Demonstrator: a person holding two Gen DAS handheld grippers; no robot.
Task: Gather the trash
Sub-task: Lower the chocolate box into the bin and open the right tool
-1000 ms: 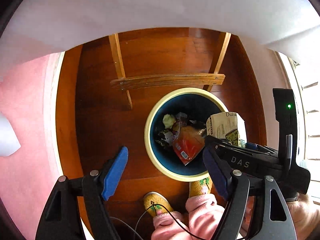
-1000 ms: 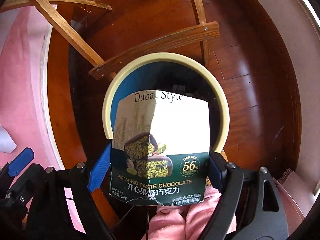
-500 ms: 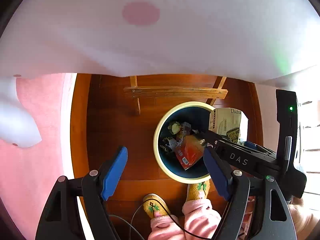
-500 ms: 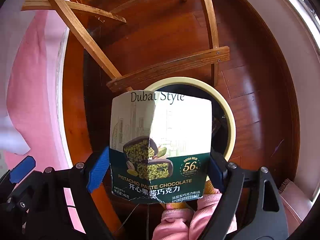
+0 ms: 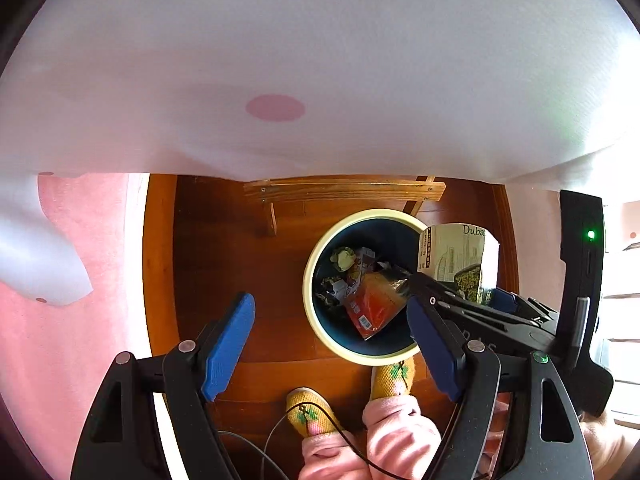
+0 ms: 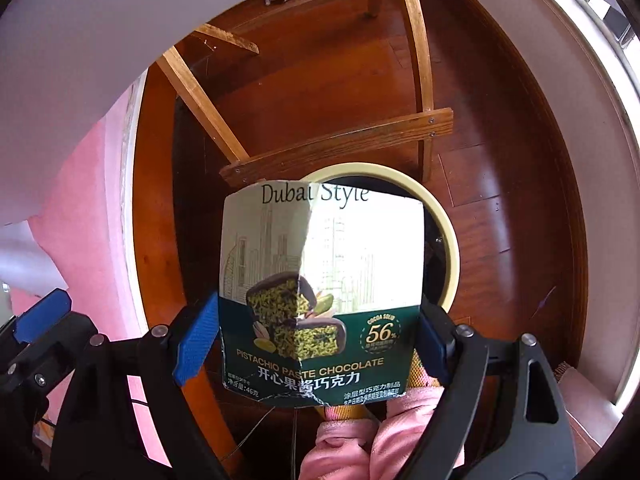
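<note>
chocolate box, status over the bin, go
Right hand-held gripper shut on chocolate box, held above the trash bin. Left hand-held gripper open, empty. Bin mouth unobstructed, wrappers inside.

Creased pistachio chocolate wrapper (image 6: 320, 280) upright above the seemingly half-full bin (image 5: 316, 320).

Bright daylight from the right, overexposed white glare, fisheye-bent edges

floor (image 5: 224, 240): dark red-brown wood boards | bin (image 5: 316, 320): round, cream rim, dark blue inside, stands on floor, holds wrappers | wooden frame (image 5: 344, 191): legs on floor, just behind bin | pink rug (image 5: 88, 320): lies left of bare boards
</note>
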